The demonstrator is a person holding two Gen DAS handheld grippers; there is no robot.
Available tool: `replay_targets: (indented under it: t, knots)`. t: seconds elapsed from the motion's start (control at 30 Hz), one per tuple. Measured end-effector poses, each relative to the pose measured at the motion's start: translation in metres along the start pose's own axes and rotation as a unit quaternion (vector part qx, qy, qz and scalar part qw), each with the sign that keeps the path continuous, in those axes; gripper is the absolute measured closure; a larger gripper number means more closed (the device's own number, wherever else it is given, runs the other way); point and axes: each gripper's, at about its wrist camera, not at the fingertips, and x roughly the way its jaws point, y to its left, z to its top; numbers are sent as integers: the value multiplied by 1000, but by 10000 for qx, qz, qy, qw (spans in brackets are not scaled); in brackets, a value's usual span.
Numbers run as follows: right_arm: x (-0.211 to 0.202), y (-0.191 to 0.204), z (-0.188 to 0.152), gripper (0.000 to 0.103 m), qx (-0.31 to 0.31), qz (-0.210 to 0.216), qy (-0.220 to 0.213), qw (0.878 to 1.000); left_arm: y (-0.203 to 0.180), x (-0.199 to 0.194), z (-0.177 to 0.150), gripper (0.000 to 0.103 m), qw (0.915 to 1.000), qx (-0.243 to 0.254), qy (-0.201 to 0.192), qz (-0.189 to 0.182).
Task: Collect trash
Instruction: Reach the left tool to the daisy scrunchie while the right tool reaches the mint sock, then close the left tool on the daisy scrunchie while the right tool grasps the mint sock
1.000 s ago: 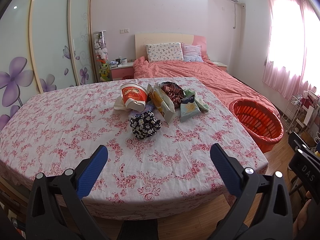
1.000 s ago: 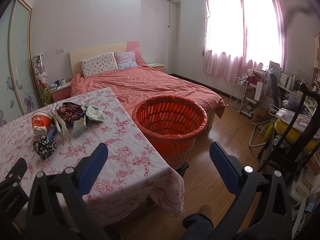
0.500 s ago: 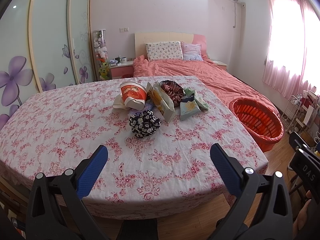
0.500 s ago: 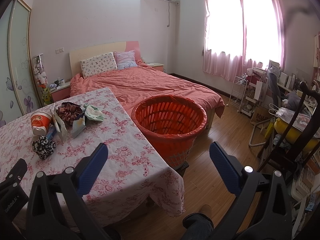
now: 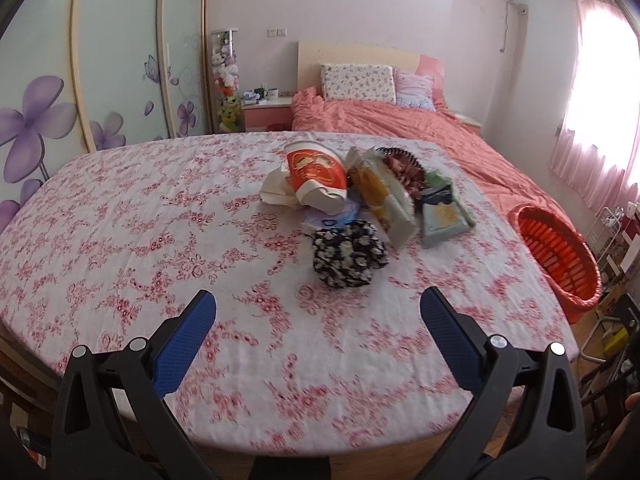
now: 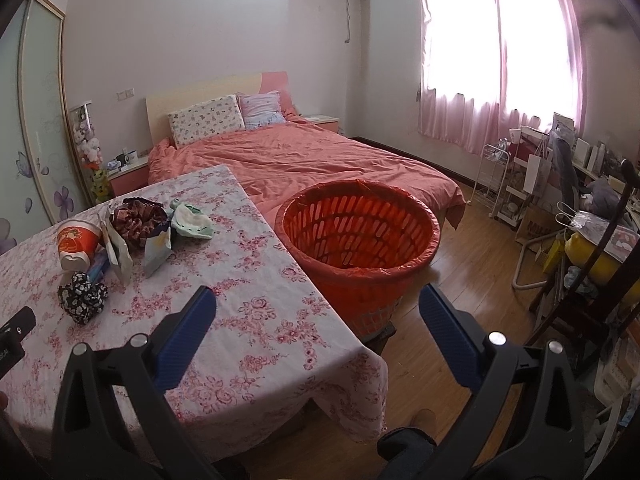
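A heap of trash lies mid-table on the floral cloth (image 5: 120,248): a tipped red-and-white paper cup (image 5: 318,176) (image 6: 76,242), a yellow snack bag (image 5: 380,196), a pale blue-green packet (image 5: 444,218) (image 6: 158,250), a dark frilly wrapper (image 5: 404,166) (image 6: 136,220) and a black floral scrunched cloth (image 5: 348,252) (image 6: 82,296). An orange basket (image 6: 356,240) (image 5: 556,252) stands on the floor by the table's right side. My left gripper (image 5: 318,312) is open above the near table, short of the floral cloth. My right gripper (image 6: 316,312) is open over the table's corner, facing the basket.
A bed (image 6: 304,160) with a coral cover lies beyond the table. Wardrobe doors (image 5: 100,80) with purple flowers fill the left wall. A white trolley (image 6: 516,176), a chair and clutter crowd the right under the pink curtains (image 6: 500,60). A shoe (image 6: 424,418) shows on the wooden floor.
The left gripper has moved forward and a little left over the table, so the trash heap looks nearer. The right gripper has barely shifted. Both jaws stay open.
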Motion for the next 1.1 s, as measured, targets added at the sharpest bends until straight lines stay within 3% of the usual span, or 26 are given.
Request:
replay_targets:
  t: [0.17,0.33,0.5,0.67,0.73,0.97,1.1]
  knots:
    - [29,15,12,5,-63,322,77,9994,-1,31,12,2,9997,106,179,-89]
    - [68,39,26,18,-26,831,288,9961,-11,58,19,2,9989,232,320,-241]
    - [104,69,46,26,-172,1014,273,9943,-20,80,22,7,9979,351,461,-284]
    - [153,95,66,32,-46,1354,646,9887,-24,97,21,27,9962,388,689,-367]
    - [177,107,72,40,68,1536,926,9838,-24,103,22,32,9955,371,772,-409]
    - [224,145,77,55,18,1862,1353,9732,-20,116,26,66,9941,369,875,-524]
    - [239,153,74,82,-55,1893,1556,9695,-19,117,27,76,9941,411,835,-559]
